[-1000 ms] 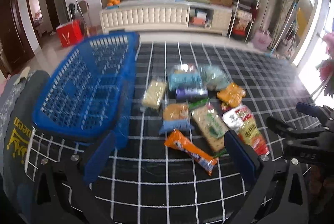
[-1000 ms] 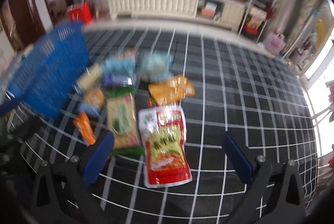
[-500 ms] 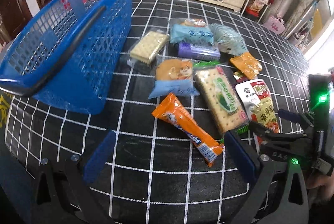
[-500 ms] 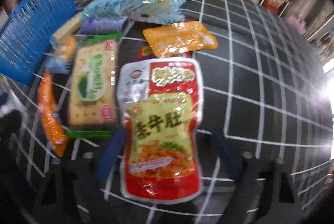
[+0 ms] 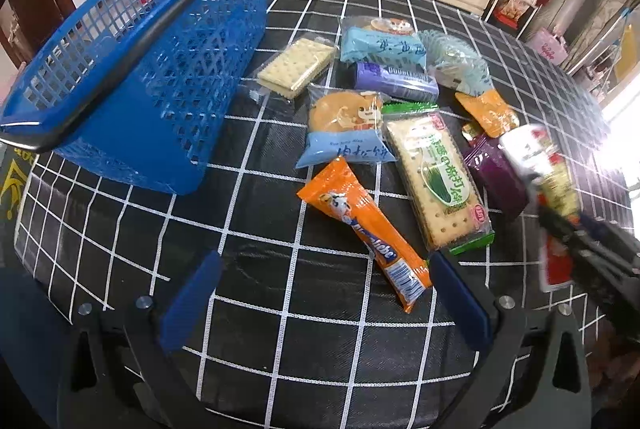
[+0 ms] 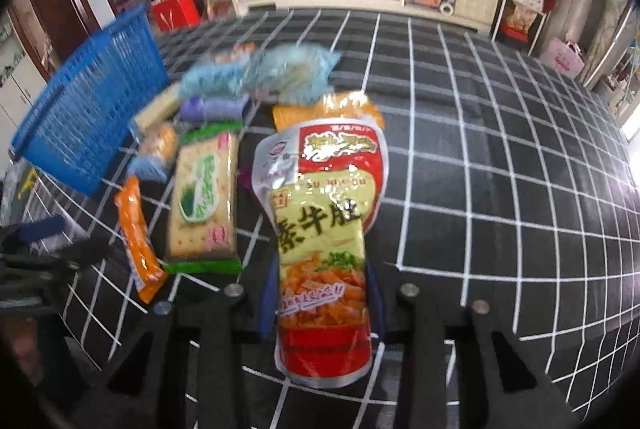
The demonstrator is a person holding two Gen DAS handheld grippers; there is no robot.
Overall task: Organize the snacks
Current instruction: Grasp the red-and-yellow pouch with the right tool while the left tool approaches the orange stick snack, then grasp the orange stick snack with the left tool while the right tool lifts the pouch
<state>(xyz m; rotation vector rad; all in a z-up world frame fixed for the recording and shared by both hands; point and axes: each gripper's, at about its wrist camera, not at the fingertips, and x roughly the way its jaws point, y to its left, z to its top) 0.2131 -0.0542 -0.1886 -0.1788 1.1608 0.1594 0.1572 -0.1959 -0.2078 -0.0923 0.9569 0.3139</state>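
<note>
Red pouch (image 6: 322, 241) pinched in right tongs (image 6: 320, 309), seemingly lifted; may slip. Left tongs (image 5: 324, 293) spread wide over orange packet (image 5: 362, 225).

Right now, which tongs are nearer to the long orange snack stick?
Left. The left tongs are open with the orange snack stick lying between their tips; the right tongs are off to its right, shut on the red pouch.

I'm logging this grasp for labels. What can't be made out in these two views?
- Right tongs: pads mostly hidden behind the red pouch, right wrist view.
- The same pouch and tongs are motion-blurred at the right edge, left wrist view.
- Purple packet: print too small; nearly hidden behind the pouch in the right wrist view.
- Blue basket: floor masked by its mesh wall, left wrist view.
</note>
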